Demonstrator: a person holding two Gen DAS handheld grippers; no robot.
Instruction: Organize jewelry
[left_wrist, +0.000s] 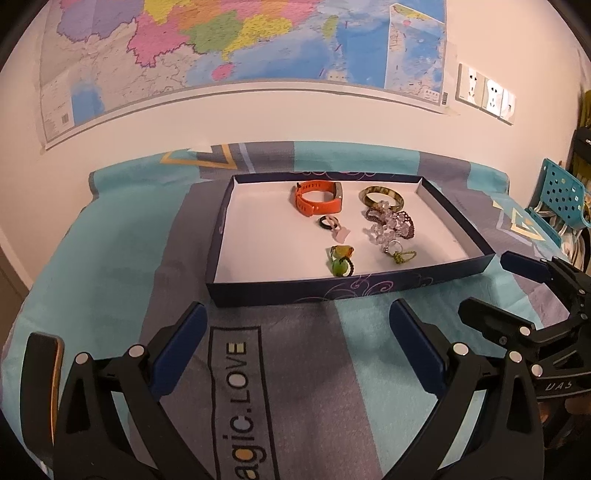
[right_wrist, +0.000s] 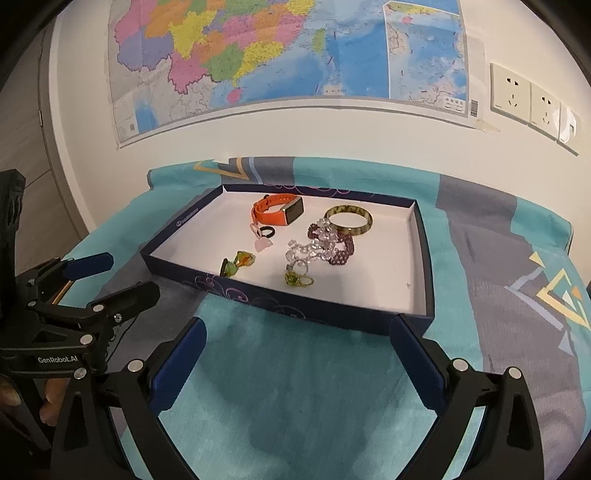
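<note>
A map (left_wrist: 229, 44) hangs on the pale wall above a table draped in a teal and grey cloth (left_wrist: 122, 258); the left gripper (left_wrist: 299, 343) hovers over that cloth with its jaws wide apart and nothing between them; just ahead of it lies a shallow dark-blue box lid (left_wrist: 295, 291) holding the jewelry; inside, from left to right, sit an orange watch (left_wrist: 317, 202), a small black ring (left_wrist: 327, 221), green bead pieces (left_wrist: 341, 260), a clear and purple bead tangle (left_wrist: 388, 223) and a mottled bangle (left_wrist: 380, 197); the right gripper (right_wrist: 299, 354), beside the left one, also gapes empty short of the lid's near wall.
</note>
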